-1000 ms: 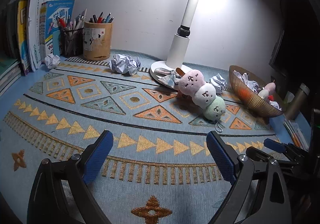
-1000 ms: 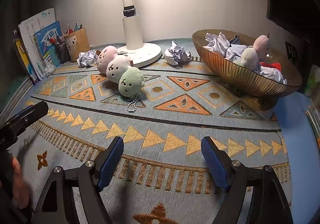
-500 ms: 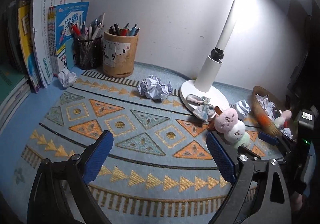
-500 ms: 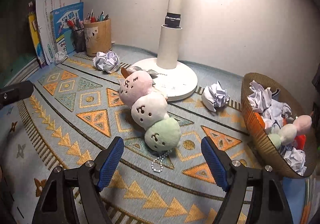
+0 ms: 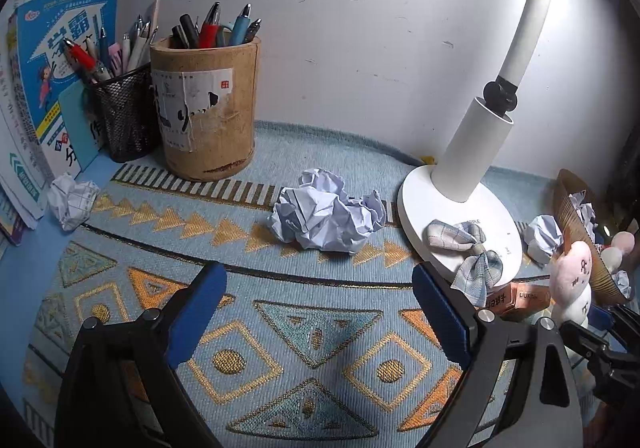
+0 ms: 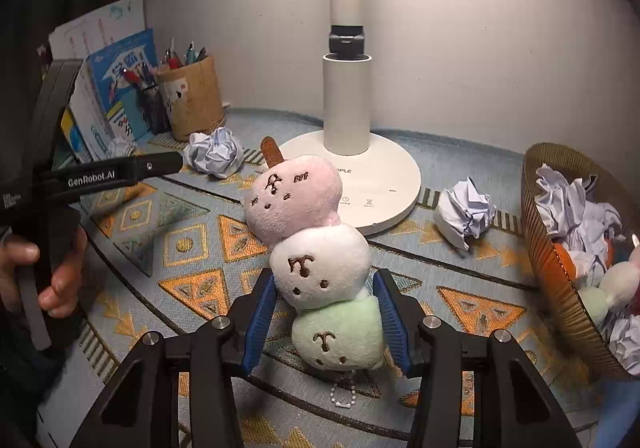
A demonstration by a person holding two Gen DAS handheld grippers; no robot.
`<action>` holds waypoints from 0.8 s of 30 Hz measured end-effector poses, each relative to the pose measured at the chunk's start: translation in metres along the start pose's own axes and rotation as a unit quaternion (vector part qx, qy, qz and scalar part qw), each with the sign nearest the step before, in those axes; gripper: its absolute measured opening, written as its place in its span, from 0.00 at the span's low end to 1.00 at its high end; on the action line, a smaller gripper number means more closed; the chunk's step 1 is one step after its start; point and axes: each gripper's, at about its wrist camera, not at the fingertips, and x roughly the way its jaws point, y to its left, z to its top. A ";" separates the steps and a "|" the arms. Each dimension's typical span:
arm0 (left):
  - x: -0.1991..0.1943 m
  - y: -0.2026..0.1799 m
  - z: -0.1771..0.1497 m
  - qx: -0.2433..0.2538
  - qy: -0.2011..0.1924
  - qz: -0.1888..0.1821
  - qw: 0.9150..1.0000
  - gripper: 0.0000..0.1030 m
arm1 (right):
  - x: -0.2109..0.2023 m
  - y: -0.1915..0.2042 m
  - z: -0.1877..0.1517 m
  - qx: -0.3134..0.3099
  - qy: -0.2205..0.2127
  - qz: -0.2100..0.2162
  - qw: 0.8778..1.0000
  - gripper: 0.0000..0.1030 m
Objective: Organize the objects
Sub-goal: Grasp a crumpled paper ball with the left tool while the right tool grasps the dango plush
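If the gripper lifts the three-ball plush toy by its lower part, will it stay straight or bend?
The plush toy looks soft, so it probably squashes under the closing right gripper. Held low, its pink top may droop. It seems light.

Lamp base [image 6: 352, 183] blocks behind plush [image 6: 320, 268]; bowl [image 6: 560, 268] right; open mat [image 5: 312, 348] left

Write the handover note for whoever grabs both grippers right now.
Right gripper: jaws closing around the three-ball plush, which lies on the mat.
Left gripper: open, empty, pointing at the big crumpled paper.
Done: the woven basket at right already holds paper balls and small plush toys.
Left: plush likely into the basket; loose paper near the lamp base, another ball by the basket, a small one beside the books; the plaid bow sits on the lamp base.
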 end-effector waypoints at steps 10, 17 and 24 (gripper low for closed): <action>0.055 -0.006 0.026 -0.014 0.032 -0.013 0.999 0.73 | 0.002 -0.034 -0.018 0.104 0.078 0.021 0.991 0.49; 0.046 -0.017 0.023 0.013 0.035 -0.021 0.999 0.44 | 0.009 -0.042 -0.027 0.119 0.104 0.042 0.987 0.71; -0.031 -0.034 -0.006 0.029 0.014 -0.058 0.998 0.44 | 0.004 -0.034 -0.032 0.089 0.087 0.030 0.992 0.45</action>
